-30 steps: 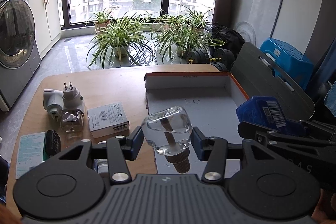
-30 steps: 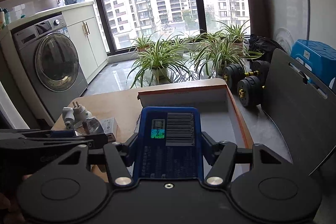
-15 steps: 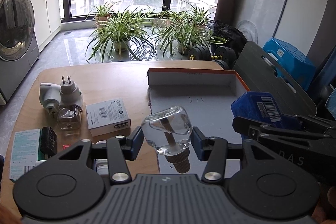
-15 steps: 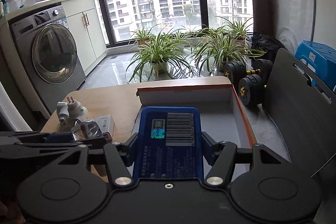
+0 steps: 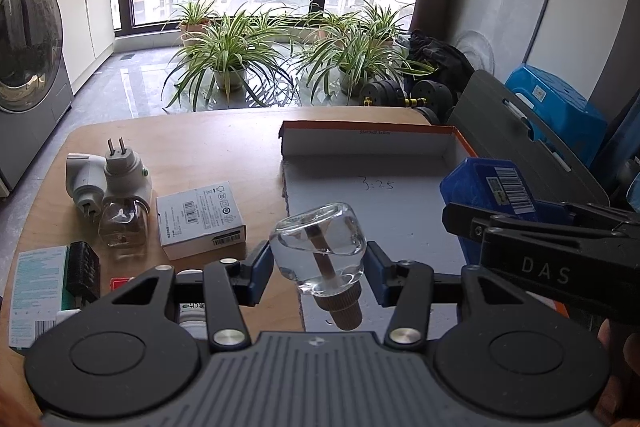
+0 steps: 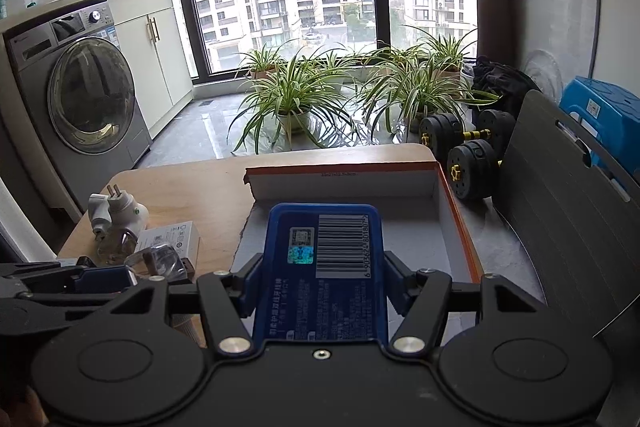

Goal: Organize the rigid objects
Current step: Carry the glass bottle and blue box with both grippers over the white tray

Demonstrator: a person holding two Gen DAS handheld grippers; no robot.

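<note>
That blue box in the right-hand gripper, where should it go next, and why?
Probably down into the cardboard tray. The right gripper grips the blue box just above the tray's bare floor, so lowering it and then releasing looks like the natural next step.

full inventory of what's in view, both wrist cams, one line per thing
tray box: 1, white inside, orange rim, right half of table, empty
table: 1, light wood
glass bottle: 1, clear with tan cap, in left claw, over tray's near edge
blue box: 1, barcode on top, in right claw, over tray
plug adapters: 2, white, left of table
second glass bottle: 1, clear, by adapters
white carton: 1, left of tray
teal carton: 1, table's near left edge
black ribbed item: 1, beside teal carton
potted plants: several, green, by window
washing machine: 1, grey, left
dumbbells: black, floor right
left claw: shut on bottle
right claw: shut on blue box
</note>
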